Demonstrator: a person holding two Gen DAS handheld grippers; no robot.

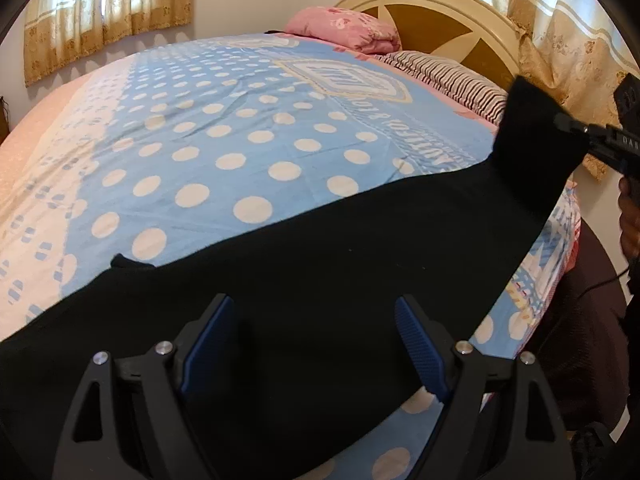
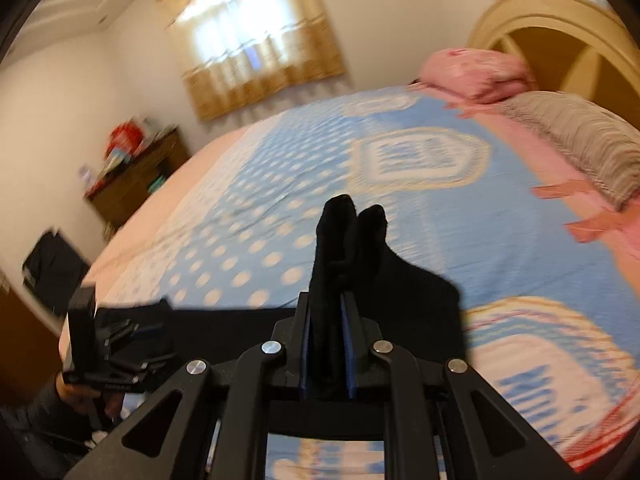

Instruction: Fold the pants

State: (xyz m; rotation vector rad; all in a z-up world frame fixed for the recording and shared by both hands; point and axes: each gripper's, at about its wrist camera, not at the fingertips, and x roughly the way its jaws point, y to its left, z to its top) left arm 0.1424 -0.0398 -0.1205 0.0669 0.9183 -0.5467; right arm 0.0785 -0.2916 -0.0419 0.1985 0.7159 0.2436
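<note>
Black pants (image 1: 320, 248) lie stretched across the near edge of the bed, on a blue bedspread with white dots (image 1: 224, 128). My left gripper (image 1: 314, 316) is open, its blue pads either side of the cloth, low over the pants. My right gripper (image 2: 329, 308) is shut on one end of the pants (image 2: 348, 248) and lifts it off the bed. In the left wrist view that end stands up at the right, held by the right gripper (image 1: 568, 124). The left gripper shows at the left of the right wrist view (image 2: 116, 336).
A pink pillow (image 1: 344, 26) and a striped pillow (image 1: 448, 76) lie by the cream headboard (image 1: 440, 8). Curtains (image 1: 104, 12) hang behind the bed. A wooden dresser (image 2: 136, 180) with clutter stands by the far wall. A cable (image 1: 600, 280) hangs at the right.
</note>
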